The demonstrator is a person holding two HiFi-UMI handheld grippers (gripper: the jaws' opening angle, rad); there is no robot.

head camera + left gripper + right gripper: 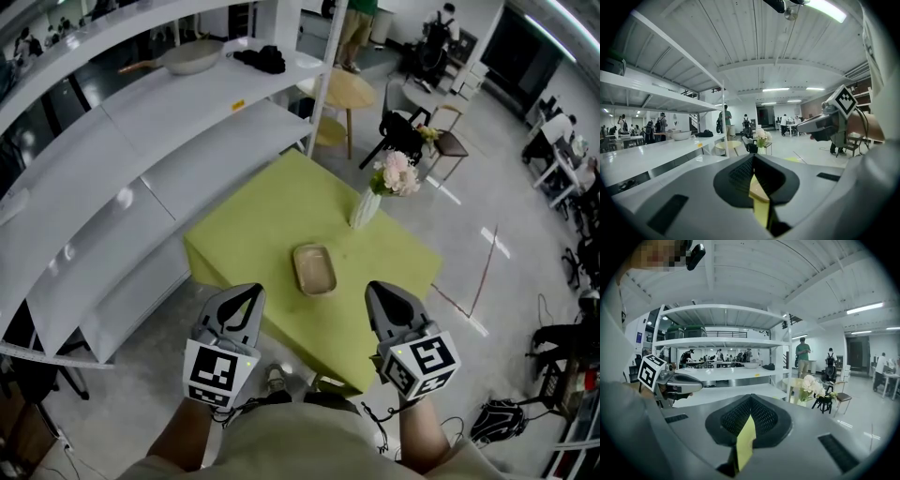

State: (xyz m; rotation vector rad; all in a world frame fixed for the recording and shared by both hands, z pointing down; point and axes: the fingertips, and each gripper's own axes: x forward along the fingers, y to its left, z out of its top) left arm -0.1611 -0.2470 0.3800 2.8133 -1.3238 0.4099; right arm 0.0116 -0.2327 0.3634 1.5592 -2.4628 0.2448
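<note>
Right, the left gripper (249,292) and right gripper (379,292) hover either side of the green table's (251,225) near corner, jaws pressed together, empty. Between and just beyond them, the beige tray (314,269) lies mid-table. A flower vase (364,208) stands by the far right edge.

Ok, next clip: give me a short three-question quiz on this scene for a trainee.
1. True or false: the vase of flowers lies tipped over on the green table.
2. Which thing lies on the table nearest the grippers? A) beige tray B) frying pan C) black bag
3. Fill in: the jaws of the left gripper and the right gripper are both ____, with nothing between them.
Key: 1 false, it stands upright; 2 A; 3 shut.
</note>
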